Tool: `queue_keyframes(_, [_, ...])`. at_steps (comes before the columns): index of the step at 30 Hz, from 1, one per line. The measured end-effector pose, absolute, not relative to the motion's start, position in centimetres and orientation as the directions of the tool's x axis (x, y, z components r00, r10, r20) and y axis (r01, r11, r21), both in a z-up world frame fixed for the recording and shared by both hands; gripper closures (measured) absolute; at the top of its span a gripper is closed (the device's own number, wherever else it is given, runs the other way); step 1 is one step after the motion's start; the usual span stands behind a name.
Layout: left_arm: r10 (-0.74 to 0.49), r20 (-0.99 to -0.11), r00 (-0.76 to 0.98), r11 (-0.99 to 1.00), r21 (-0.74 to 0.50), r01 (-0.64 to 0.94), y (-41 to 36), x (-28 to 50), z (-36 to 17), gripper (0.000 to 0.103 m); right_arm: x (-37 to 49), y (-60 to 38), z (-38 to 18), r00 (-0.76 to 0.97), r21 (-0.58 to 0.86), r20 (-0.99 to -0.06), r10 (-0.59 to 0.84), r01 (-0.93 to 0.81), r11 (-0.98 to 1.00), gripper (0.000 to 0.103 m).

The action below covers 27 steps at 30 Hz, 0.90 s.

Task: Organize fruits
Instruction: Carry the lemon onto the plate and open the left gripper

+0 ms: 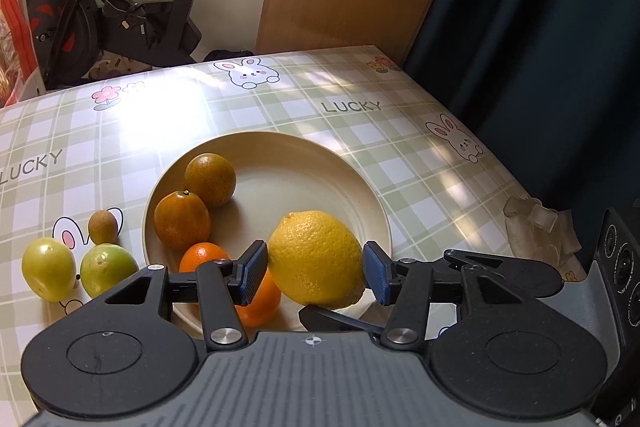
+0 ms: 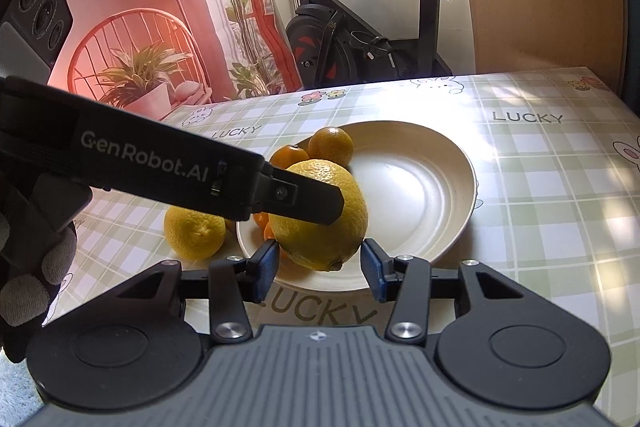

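Note:
A large yellow lemon (image 1: 316, 259) hangs over the near rim of the cream plate (image 1: 320, 163). My left gripper (image 1: 316, 267) is shut on its middle, both blue pads pressed to its sides. My right gripper (image 2: 320, 263) is shut on the lemon's (image 2: 320, 227) near pointed end. In the right wrist view, one of the left gripper's fingers (image 2: 304, 201) lies across the lemon. Three oranges lie in the plate's left part: two dark ones (image 1: 210, 179) (image 1: 182, 221) and a bright one (image 1: 202, 257).
Two yellow-green fruits (image 1: 48, 269) (image 1: 106, 269) and a small brown fruit (image 1: 103, 227) lie on the checked tablecloth left of the plate. A second lemon (image 2: 195, 231) lies there too. Crumpled clear plastic (image 1: 540, 227) sits at the table's right edge. An exercise bike (image 1: 120, 7) stands beyond the table.

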<state>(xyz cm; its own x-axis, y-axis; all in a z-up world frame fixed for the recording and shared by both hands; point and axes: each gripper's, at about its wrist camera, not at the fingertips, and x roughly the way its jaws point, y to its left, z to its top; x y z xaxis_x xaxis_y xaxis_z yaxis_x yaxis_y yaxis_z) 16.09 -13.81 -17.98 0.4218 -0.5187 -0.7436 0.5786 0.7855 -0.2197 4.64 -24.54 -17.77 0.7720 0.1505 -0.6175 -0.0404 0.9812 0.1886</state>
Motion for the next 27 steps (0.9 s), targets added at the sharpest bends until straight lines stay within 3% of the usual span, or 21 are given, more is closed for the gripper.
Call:
queue_keyframes(10, [-0.477, -0.77, 0.424, 0.82, -0.217, 0.53, -13.5, 19.5, -19.5, 0.048, 9.2, -25.2, -18.7, 0.751, 0.183, -0.646, 0.14, -0.026, 0.983, 0.055])
queue_keyframes(27, [-0.514, -0.713, 0.477, 0.827, -0.264, 0.496, -11.6, 19.8, -18.6, 0.05, 12.5, -24.3, -19.0, 0.749, 0.151, -0.654, 0.109, -0.012, 0.988, 0.053])
